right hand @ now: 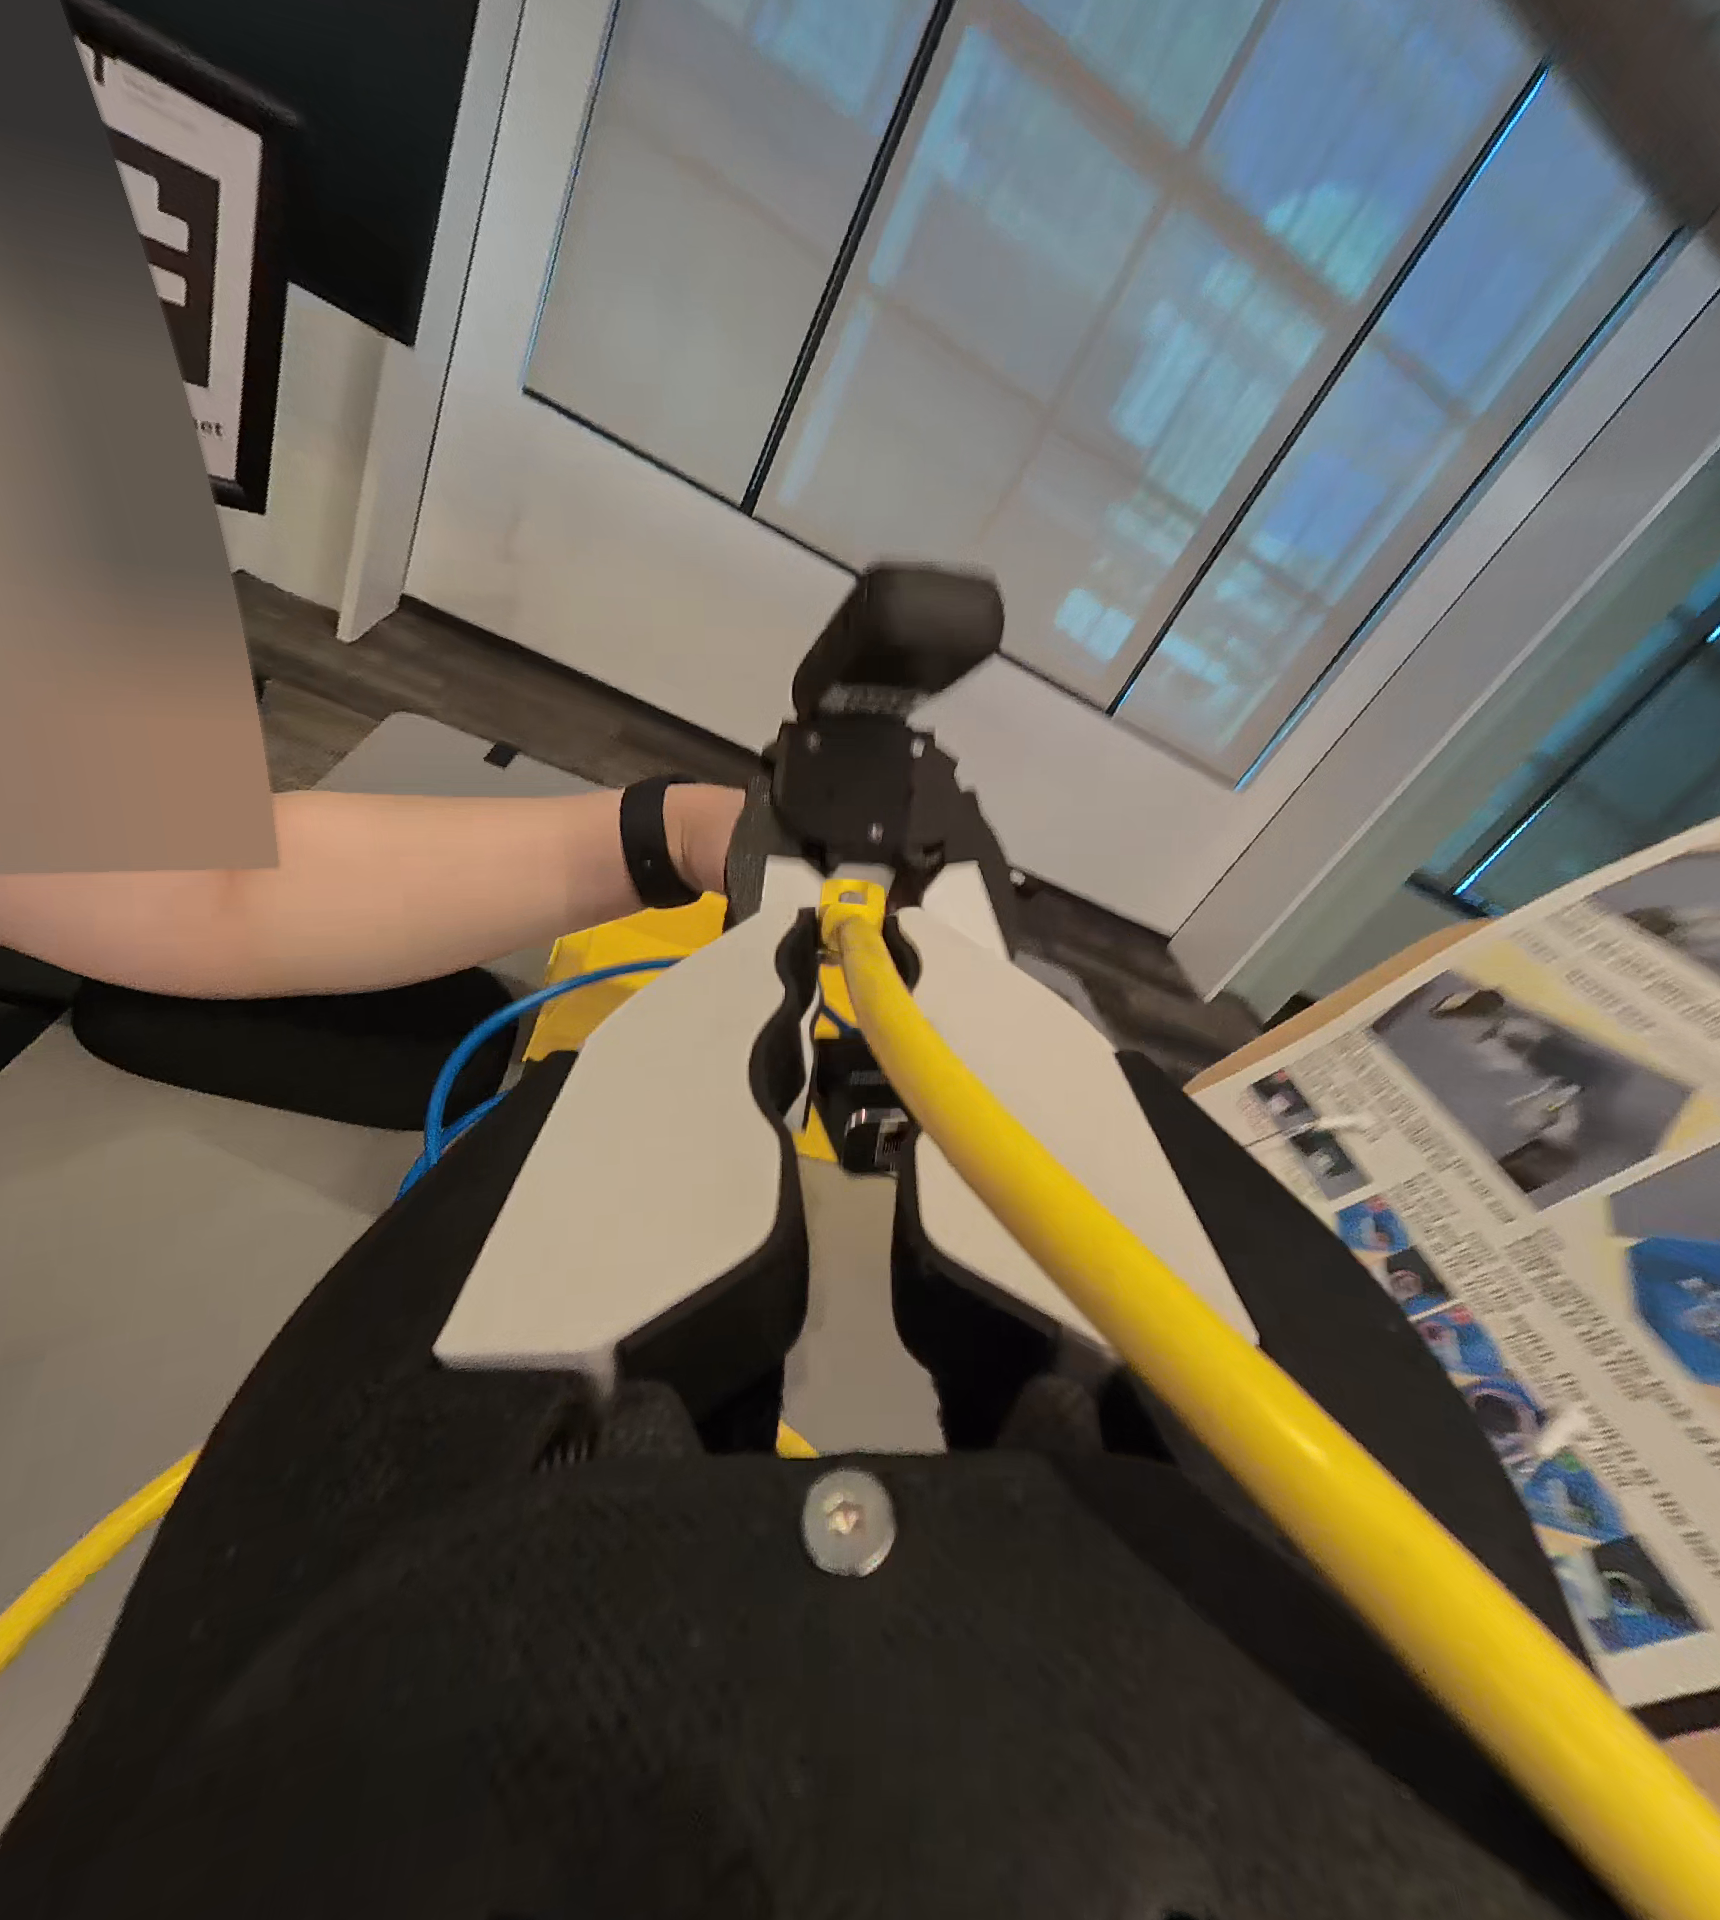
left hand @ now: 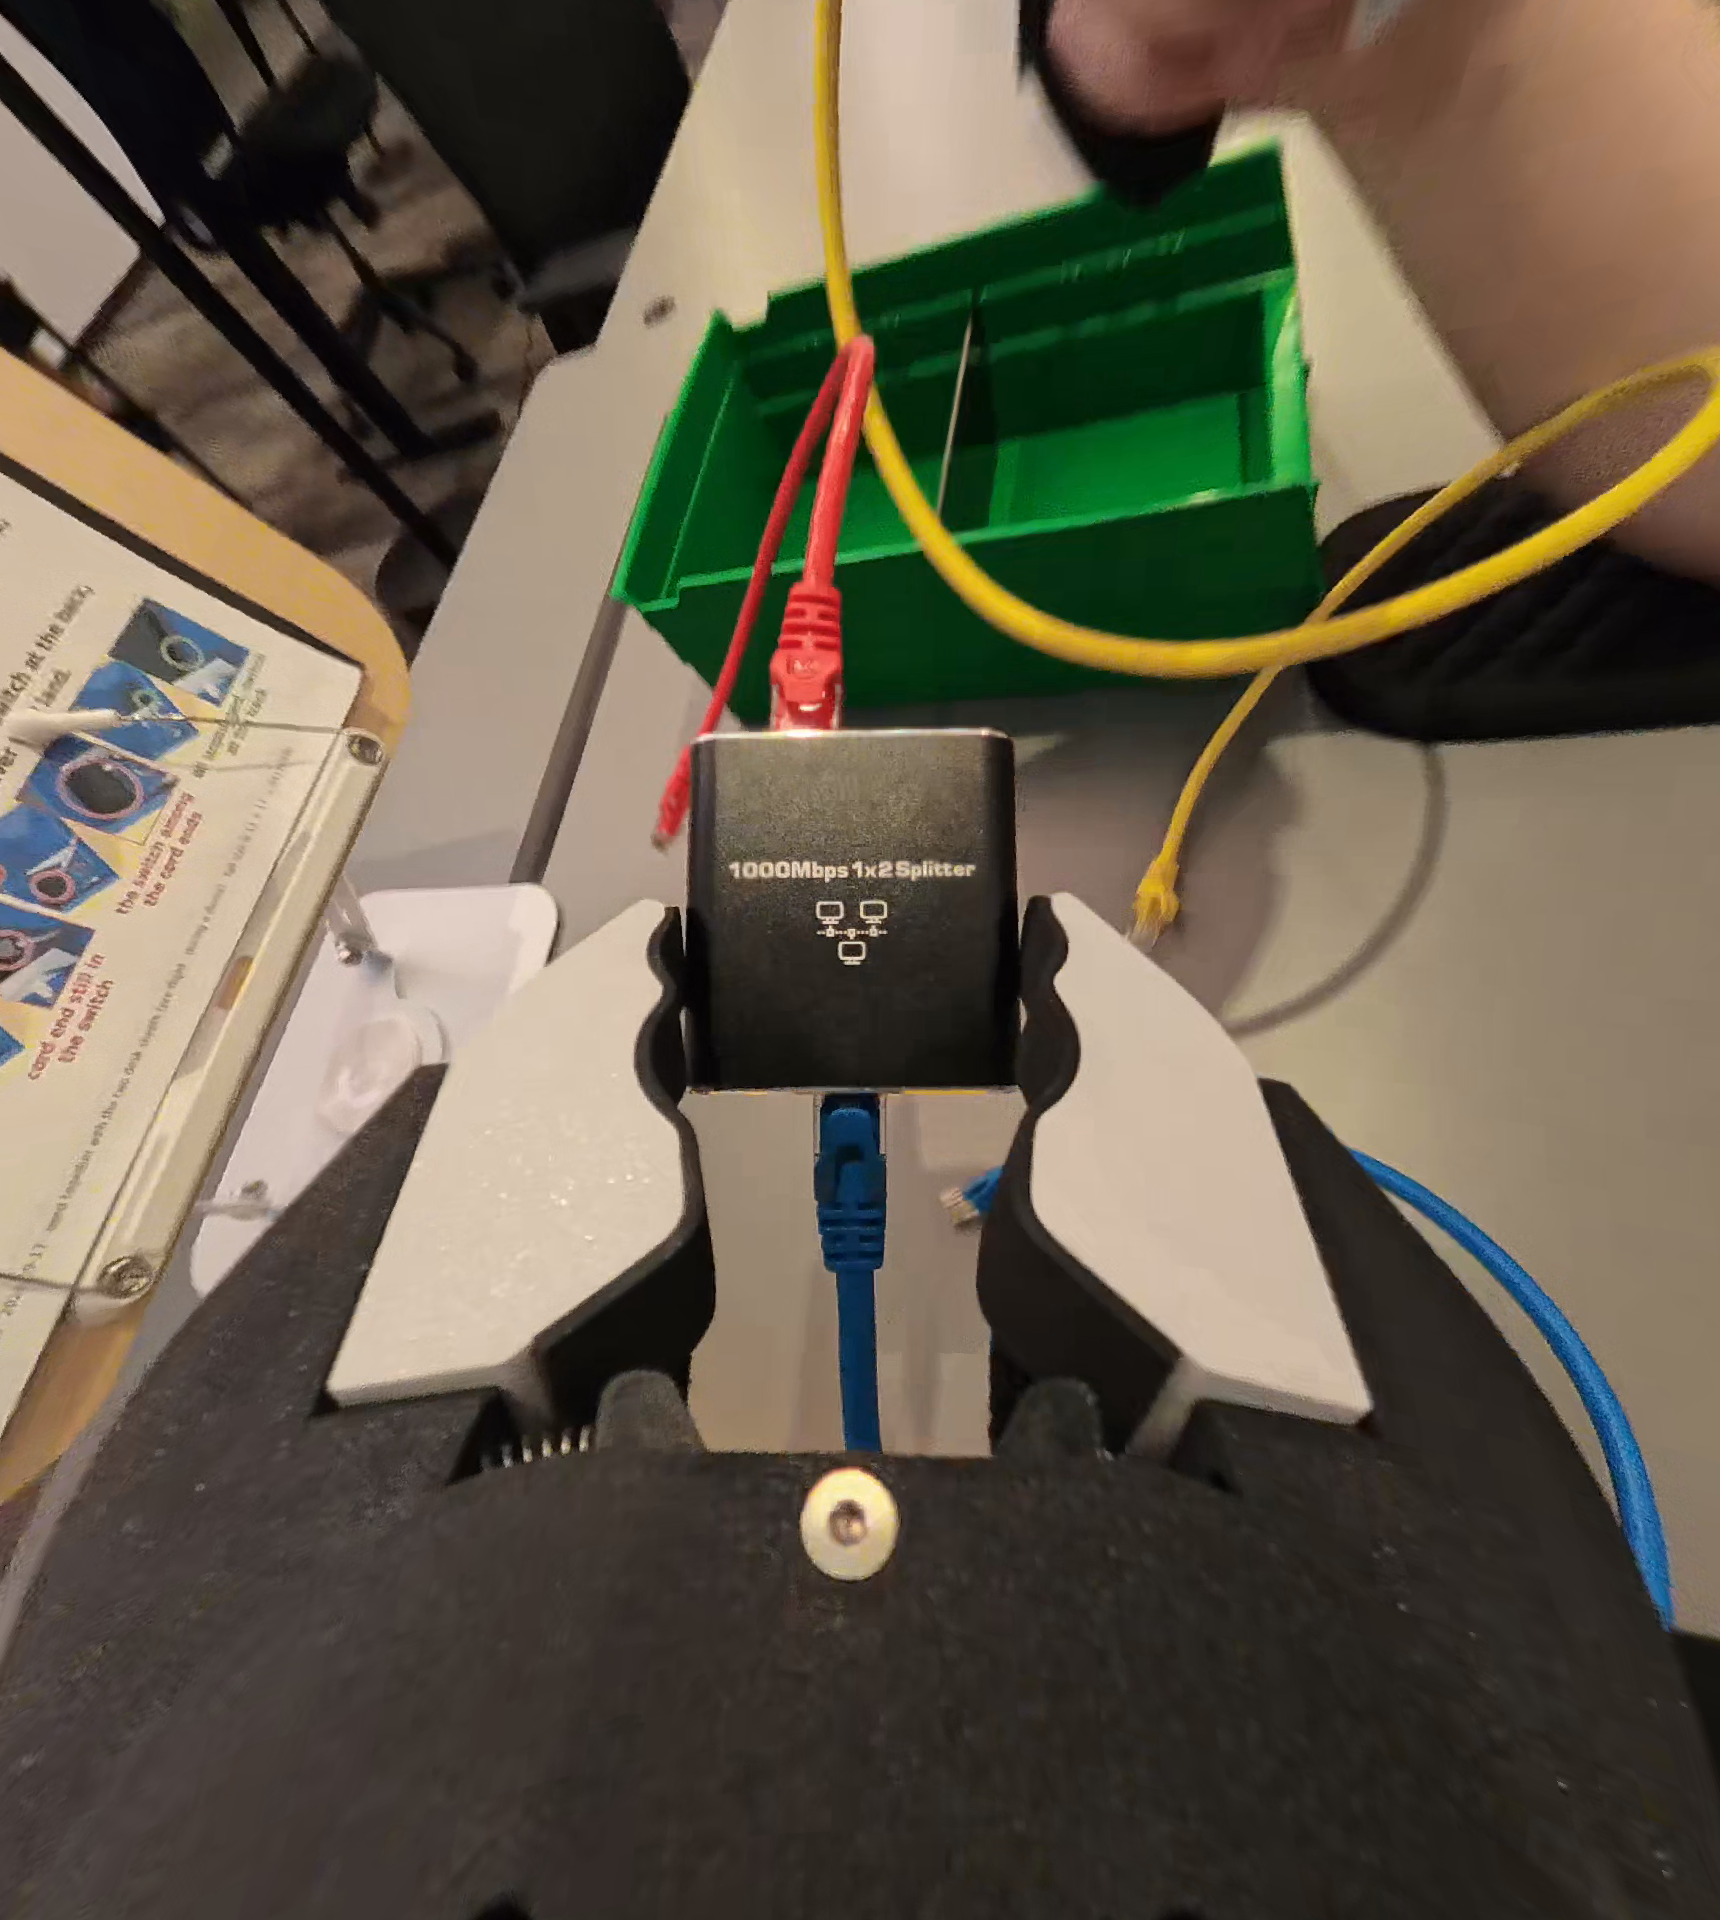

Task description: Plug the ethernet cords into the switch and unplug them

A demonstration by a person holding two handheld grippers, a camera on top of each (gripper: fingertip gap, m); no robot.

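The green bin [left hand: 991, 582] beyond the switch [left hand: 851, 914] held part of the red cord [left hand: 820, 561]. The left gripper [left hand: 851, 987], spread wide, clamped the switch's sides. The right gripper [right hand: 851, 940], nearly closed, pinched the yellow cord [right hand: 1095, 1216] near its plug, facing the left gripper.

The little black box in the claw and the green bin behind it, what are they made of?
The black box looks like metal: matte, finely speckled top with bright silvery edges at both ends. It could be painted, so I can't be sure. The green bin looks like plastic: one even bright colour, smooth walls with a soft sheen, and moulded dividers inside.
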